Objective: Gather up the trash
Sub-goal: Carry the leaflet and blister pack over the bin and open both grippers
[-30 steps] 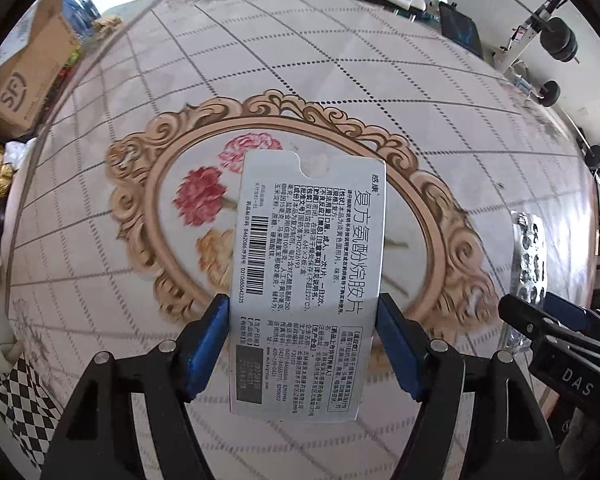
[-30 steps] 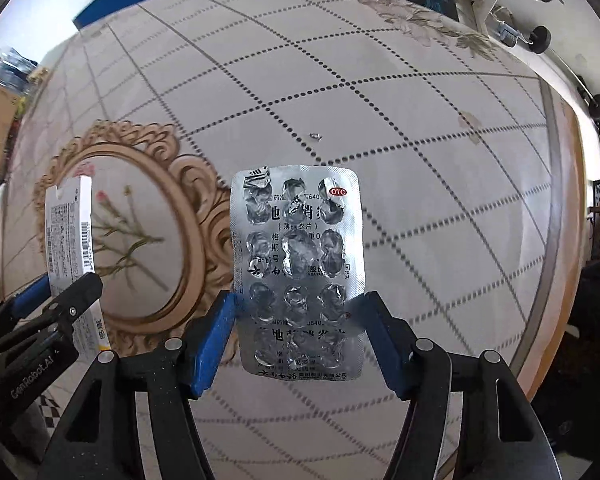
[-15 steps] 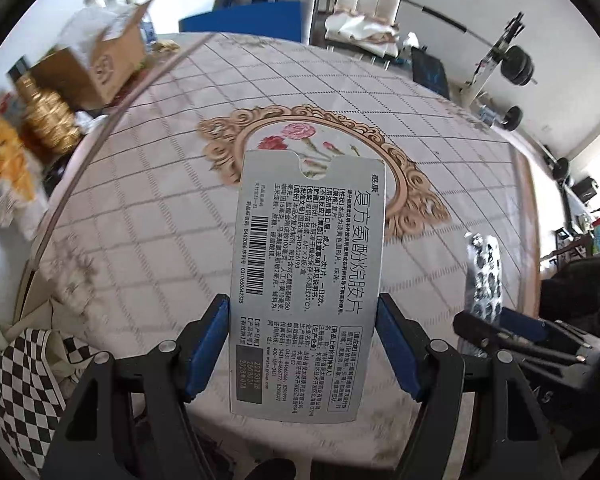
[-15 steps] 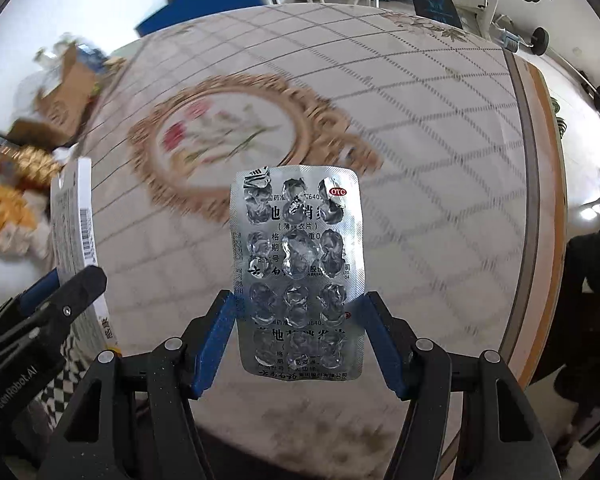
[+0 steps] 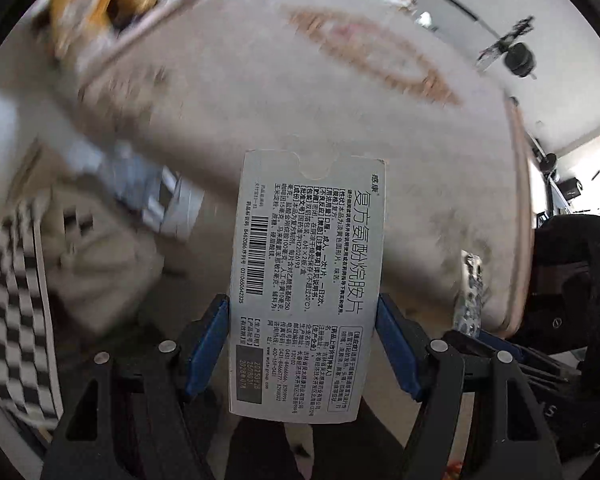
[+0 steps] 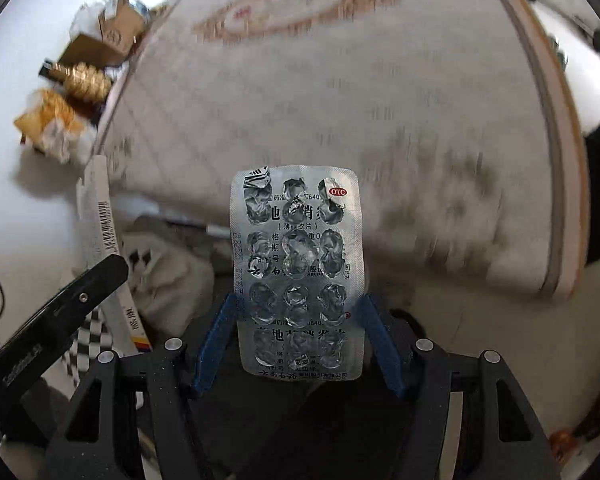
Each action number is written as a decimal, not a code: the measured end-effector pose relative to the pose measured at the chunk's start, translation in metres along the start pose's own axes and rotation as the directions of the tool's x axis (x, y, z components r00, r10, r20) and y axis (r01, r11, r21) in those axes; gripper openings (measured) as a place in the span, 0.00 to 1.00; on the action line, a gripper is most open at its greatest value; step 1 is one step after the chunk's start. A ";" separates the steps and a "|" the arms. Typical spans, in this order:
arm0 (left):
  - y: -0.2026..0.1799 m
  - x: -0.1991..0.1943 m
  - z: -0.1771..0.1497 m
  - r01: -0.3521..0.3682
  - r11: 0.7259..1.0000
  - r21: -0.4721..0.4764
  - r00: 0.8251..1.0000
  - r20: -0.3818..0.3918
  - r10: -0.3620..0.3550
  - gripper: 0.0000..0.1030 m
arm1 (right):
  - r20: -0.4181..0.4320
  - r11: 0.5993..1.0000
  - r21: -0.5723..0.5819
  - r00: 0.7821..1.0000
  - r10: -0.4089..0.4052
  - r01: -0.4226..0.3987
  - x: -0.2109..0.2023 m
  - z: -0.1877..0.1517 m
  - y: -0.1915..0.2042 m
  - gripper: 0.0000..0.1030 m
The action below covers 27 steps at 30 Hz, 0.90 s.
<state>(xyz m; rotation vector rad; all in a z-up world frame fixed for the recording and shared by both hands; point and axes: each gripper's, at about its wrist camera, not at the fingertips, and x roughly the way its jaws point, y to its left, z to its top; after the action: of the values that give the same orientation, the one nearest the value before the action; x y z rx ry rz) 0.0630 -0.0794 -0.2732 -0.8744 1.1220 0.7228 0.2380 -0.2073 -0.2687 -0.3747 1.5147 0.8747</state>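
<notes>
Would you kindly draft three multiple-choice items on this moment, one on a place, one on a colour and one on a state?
1. Where does the flattened medicine box sit?
A. flat on the table
B. between the left gripper's jaws
C. inside the cardboard carton

2. What colour are the pads of the right gripper?
A. blue
B. red
C. yellow

3. In what state are the pockets of the blister pack?
A. sealed and full
B. covered by a sticker
C. torn open and emptied

Answers: 1 B, the box stands up between the left jaws in the left wrist view. 2 A, blue pads flank the pack. 3 C, the foil over the pockets is ruptured and crumpled.
</notes>
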 end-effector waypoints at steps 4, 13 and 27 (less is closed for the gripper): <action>0.039 0.056 -0.032 -0.027 0.997 -0.068 0.993 -0.114 0.019 0.68 | -0.100 1.000 -0.001 0.995 -0.015 0.015 0.057 -0.044 -0.006 0.65; 0.099 0.263 -0.047 -0.034 0.989 -0.145 0.952 -0.305 -0.012 0.68 | -0.246 0.996 0.036 0.967 -0.069 0.080 0.252 -0.074 -0.054 0.65; 0.126 0.489 -0.045 0.018 0.988 -0.156 0.868 -0.488 -0.093 0.72 | -0.295 0.989 0.094 0.952 -0.085 0.118 0.494 -0.032 -0.122 0.65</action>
<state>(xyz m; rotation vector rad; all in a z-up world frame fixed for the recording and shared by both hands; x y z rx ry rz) 0.0743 -0.0300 -0.7773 -1.2594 1.5033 0.5486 0.2196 -0.1800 -0.7777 -0.5121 1.7892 0.6712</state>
